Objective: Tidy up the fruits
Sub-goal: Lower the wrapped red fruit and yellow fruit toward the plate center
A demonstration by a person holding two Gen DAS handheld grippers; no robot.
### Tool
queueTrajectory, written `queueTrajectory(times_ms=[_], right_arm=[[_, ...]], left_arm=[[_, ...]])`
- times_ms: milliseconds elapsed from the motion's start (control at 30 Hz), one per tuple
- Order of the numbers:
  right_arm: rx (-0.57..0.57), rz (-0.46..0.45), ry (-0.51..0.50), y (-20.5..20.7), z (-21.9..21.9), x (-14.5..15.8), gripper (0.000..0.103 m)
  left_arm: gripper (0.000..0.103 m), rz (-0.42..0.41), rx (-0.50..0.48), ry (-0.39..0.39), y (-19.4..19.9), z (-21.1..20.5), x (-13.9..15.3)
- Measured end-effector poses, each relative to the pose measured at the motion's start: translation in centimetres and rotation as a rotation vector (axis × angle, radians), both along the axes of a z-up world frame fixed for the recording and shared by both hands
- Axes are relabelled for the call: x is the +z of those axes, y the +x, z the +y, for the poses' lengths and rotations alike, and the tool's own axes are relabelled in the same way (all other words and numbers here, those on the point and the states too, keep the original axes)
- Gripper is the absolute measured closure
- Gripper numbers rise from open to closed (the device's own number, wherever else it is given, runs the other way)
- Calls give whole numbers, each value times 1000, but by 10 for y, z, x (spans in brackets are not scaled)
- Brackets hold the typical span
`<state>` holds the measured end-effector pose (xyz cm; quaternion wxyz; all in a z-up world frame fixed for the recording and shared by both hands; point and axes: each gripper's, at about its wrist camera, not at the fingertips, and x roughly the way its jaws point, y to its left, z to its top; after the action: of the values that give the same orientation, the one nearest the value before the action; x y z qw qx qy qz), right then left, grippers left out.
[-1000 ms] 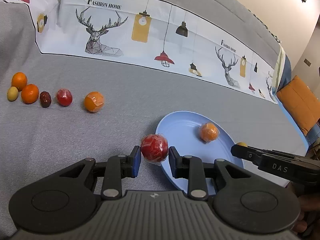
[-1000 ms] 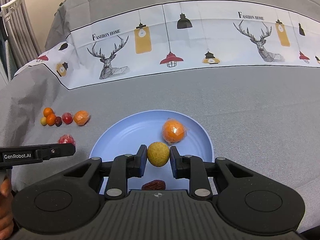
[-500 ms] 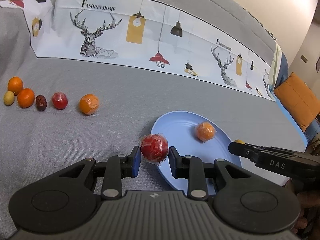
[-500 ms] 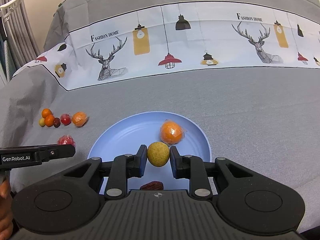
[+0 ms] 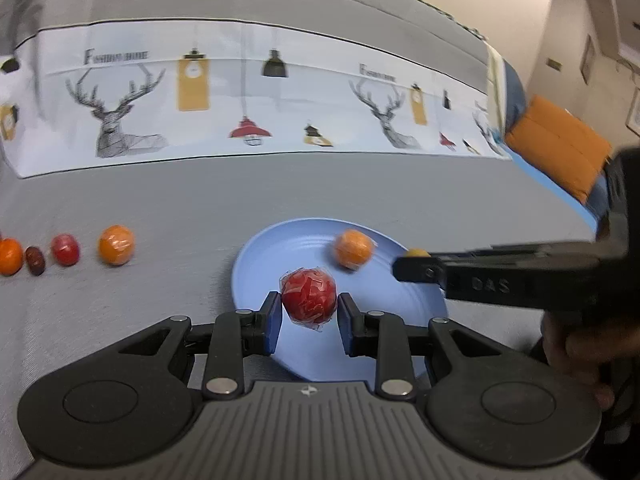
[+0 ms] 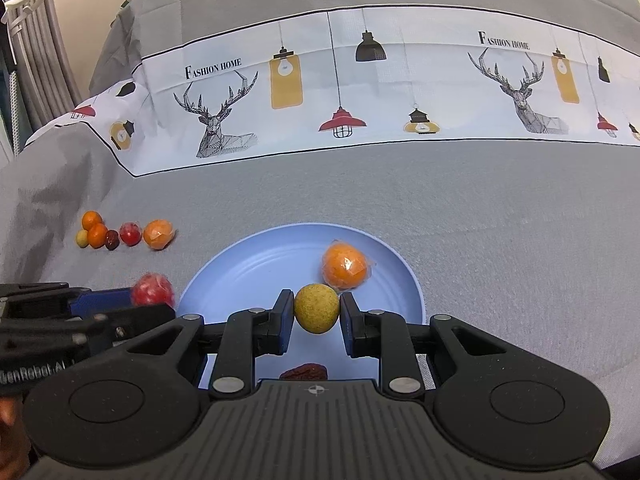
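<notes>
Overhanging plate rim (image 5: 248, 256): wrapped red fruit (image 5: 309, 295)

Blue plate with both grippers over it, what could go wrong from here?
The left gripper with the wrapped red fruit and the right gripper with the yellow-green round fruit crowd the blue plate; they might bump. Released round fruit could roll, nudging the wrapped orange fruit or leaving the shallow rim.
</notes>
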<state>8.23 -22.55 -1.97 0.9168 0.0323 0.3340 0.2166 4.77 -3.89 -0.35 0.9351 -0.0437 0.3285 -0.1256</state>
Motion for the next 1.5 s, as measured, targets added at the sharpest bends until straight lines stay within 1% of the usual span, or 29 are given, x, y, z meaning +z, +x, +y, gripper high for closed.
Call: queueTrajectory(times_ms=[167, 367, 1500], right_arm=[[6, -2, -6, 0, 1, 0, 77], [11, 0, -9, 1, 2, -1, 77], [14, 1, -14, 1, 4, -1, 77]], left_arm=[[70, 4, -38, 26, 0, -10, -6], [70, 9, -57, 38, 0, -15, -9], [70, 6, -55, 37, 0, -13, -9]])
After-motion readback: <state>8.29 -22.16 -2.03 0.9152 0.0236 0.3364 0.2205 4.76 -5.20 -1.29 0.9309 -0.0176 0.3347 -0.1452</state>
